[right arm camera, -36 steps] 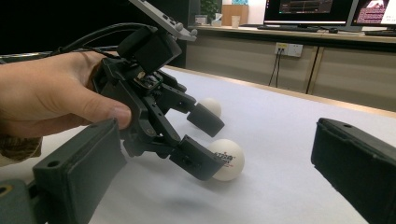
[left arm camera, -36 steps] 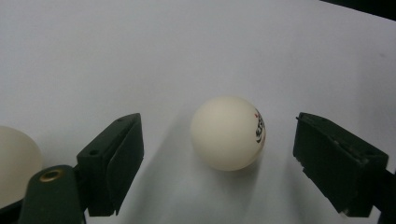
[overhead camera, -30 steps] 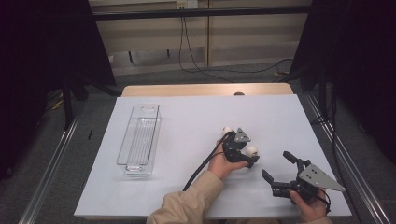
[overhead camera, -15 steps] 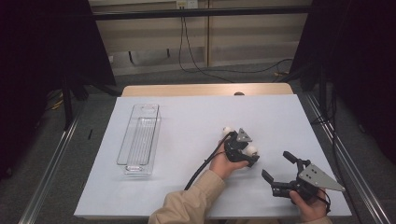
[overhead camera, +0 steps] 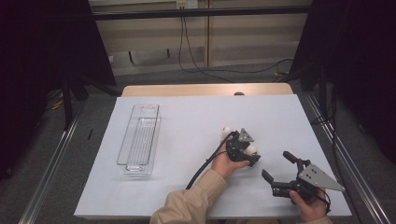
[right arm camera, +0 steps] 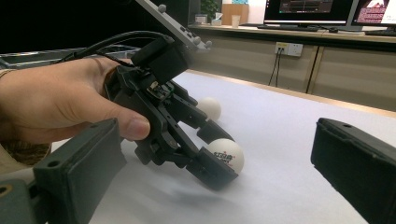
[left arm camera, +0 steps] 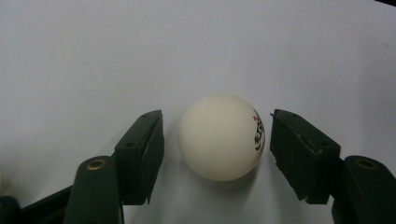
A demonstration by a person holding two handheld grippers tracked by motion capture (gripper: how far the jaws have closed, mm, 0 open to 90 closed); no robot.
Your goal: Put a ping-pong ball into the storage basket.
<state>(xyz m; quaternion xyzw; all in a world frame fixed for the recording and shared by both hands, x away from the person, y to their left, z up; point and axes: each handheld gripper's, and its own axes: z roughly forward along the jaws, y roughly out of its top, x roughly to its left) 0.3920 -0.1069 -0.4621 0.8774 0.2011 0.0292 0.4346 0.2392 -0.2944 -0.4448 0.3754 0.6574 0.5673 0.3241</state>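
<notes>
1. Ball (left arm camera: 220, 136): lying on the counter (overhead camera: 196, 116), lower centre of frame, directly between the left gripper (overhead camera: 246, 151) jaws.
2. Left jaws: just been closing, narrow gaps remaining both sides.
3. Right gripper (overhead camera: 279, 171): sitting lower right, jaws standing apart, empty.

Table under a white sheet

The table (overhead camera: 205, 89) is carrying a white sheet (overhead camera: 196, 126); on it a clear tray (overhead camera: 138, 140) is lying at the left, and two white balls (overhead camera: 251, 150) (overhead camera: 227, 131) are sitting near the middle.
</notes>
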